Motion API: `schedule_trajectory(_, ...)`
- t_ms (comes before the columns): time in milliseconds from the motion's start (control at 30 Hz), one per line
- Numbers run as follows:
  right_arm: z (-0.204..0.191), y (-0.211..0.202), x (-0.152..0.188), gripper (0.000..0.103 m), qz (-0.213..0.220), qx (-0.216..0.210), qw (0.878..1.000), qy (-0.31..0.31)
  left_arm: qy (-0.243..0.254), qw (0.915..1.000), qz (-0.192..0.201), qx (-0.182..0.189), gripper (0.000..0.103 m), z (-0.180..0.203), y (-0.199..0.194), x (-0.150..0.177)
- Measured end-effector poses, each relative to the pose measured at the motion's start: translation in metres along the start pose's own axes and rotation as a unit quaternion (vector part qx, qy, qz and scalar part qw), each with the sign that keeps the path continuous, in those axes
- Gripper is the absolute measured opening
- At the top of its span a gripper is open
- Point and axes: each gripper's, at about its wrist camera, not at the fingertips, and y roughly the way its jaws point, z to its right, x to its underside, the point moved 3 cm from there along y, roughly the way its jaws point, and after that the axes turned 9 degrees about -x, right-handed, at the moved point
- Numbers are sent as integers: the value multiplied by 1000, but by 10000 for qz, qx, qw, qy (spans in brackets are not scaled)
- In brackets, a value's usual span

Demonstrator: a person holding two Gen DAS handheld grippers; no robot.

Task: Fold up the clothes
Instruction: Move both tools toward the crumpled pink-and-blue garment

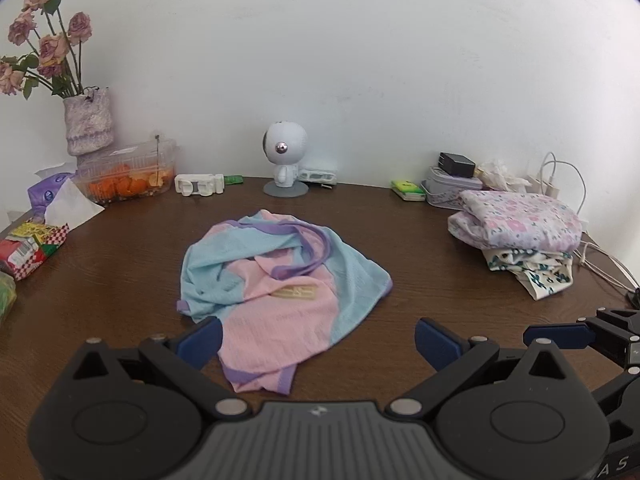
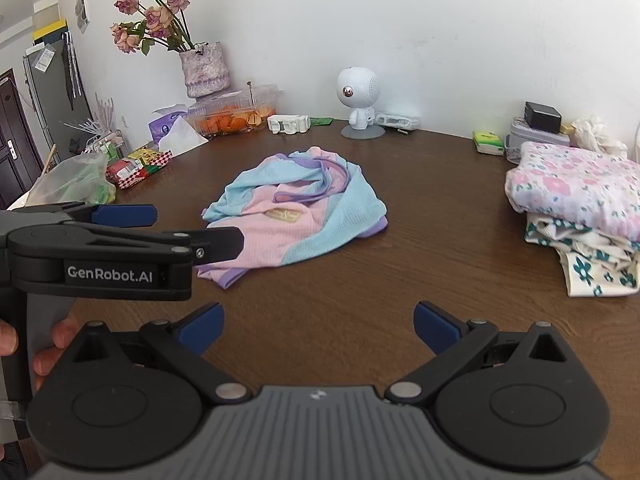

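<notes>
Nearest to the camera is the left gripper [image 1: 318, 342], black with blue finger pads; its two fingers stand wide apart and hold nothing, and its left pad [image 1: 200, 340] is just at the near edge of the crumpled pink and light blue garment with purple trim [image 1: 280, 280]. The right gripper [image 2: 316, 328] is also spread wide and empty, above bare wood at the near side of the brown wooden table [image 2: 400, 280]. In the right wrist view the left gripper shows from the side at the left, with fingers of a hand [image 2: 52, 344] around its grey handle. The garment lies in a loose heap in the middle of the table, unfolded, with a small gold label on its pink part. At the right side of the table is a stack of folded floral clothes [image 1: 520, 236], well apart from the garment. At the far edge, against the white wall, stands a small white round-headed robot figure [image 1: 285, 156]. At the far left is a vase of dried pink roses [image 1: 86, 124], and beside it a clear plastic box with orange food [image 1: 128, 174].
</notes>
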Motion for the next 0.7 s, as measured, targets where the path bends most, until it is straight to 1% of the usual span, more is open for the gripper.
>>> schedule_trajectory(67,6,20,-15,103,-29,35,10000,4,7,10000,37,-81,102,-7,17,-12)
schedule_trajectory(167,17,52,-34,103,-65,71,9999,27,186,9995,29,-255,101,-14,46,-27)
schedule_trajectory(200,22,62,-40,103,-89,101,9999,38,258,9992,-6,-290,99,-15,57,-32)
schedule_trajectory(233,26,73,-46,103,-113,130,9998,50,287,9991,-54,-301,93,-18,69,-36)
schedule_trajectory(267,30,83,-51,103,-123,158,9998,44,308,9990,-104,-308,91,-21,80,-40)
schedule_trajectory(400,39,117,-74,103,-59,246,9996,-121,343,9984,-259,-355,87,-33,123,-51)
schedule_trajectory(500,38,139,-88,103,-41,187,9994,-303,355,9979,-346,-406,83,-41,150,-56)
schedule_trajectory(533,36,146,-91,102,-46,222,9988,-444,348,9979,-380,-398,83,-45,159,-58)
schedule_trajectory(600,31,162,-97,98,-56,328,9966,-748,317,9980,-464,-304,83,-51,174,-59)
schedule_trajectory(633,31,169,-99,98,-77,443,9955,-835,296,9981,-501,-201,83,-54,180,-59)
schedule_trajectory(667,31,175,-101,95,-93,535,9948,-859,227,9984,-507,-131,84,-59,184,-58)
schedule_trajectory(700,32,179,-104,92,-103,524,9949,-853,112,9987,-491,-101,84,-64,187,-58)
